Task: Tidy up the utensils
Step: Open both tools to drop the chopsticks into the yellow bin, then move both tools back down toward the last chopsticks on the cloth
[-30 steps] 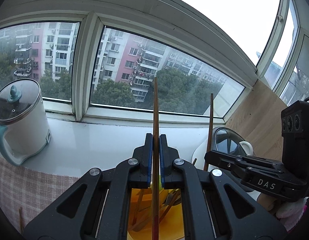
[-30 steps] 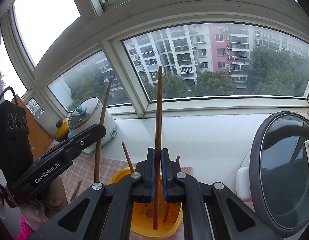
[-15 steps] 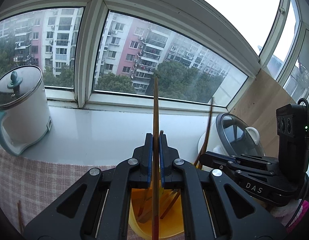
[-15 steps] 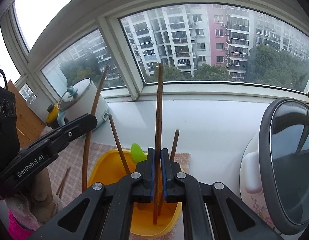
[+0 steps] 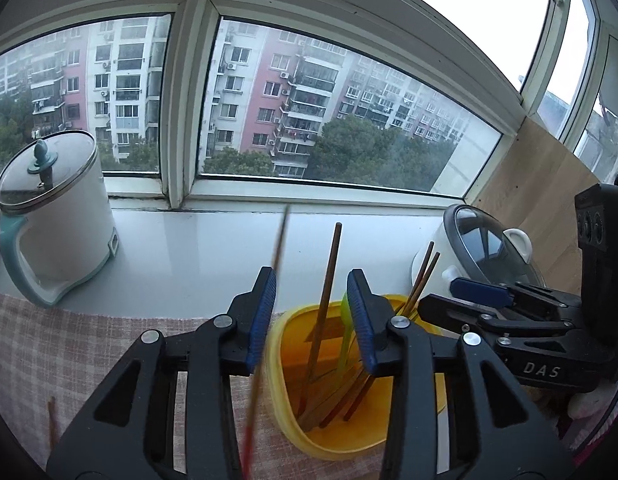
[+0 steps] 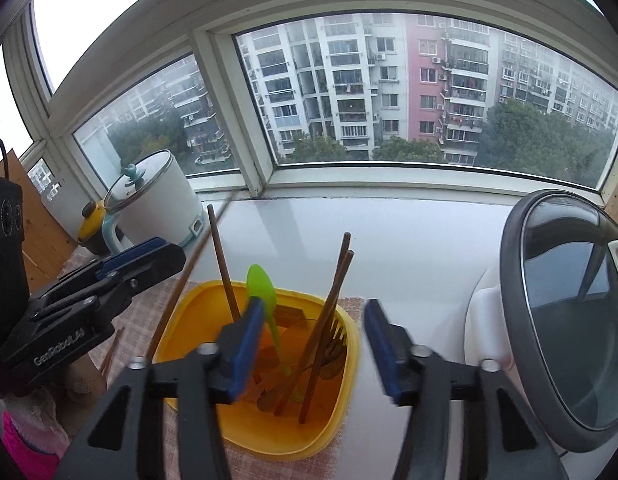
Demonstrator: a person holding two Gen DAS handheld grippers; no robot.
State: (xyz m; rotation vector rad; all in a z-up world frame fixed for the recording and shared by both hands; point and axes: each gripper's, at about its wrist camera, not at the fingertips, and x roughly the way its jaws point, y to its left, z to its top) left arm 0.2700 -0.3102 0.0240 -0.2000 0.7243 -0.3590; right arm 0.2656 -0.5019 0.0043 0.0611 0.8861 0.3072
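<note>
While both grippers' jaws have just been opening, the left gripper (image 5: pixel 311 316) lets its chopstick (image 5: pixel 265 332) tip toward seven o'clock outside the yellow tub (image 6: pixel 213 304); the right gripper (image 6: pixel 313 340) stands wide, empty. Light, stiff, slick: pinch mid-shaft.

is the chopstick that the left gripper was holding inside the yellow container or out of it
Outside it, as far as shows. The left gripper has just been opening, and the blurred chopstick slants down past the yellow container's outer rim; its lower end is hidden.
</note>
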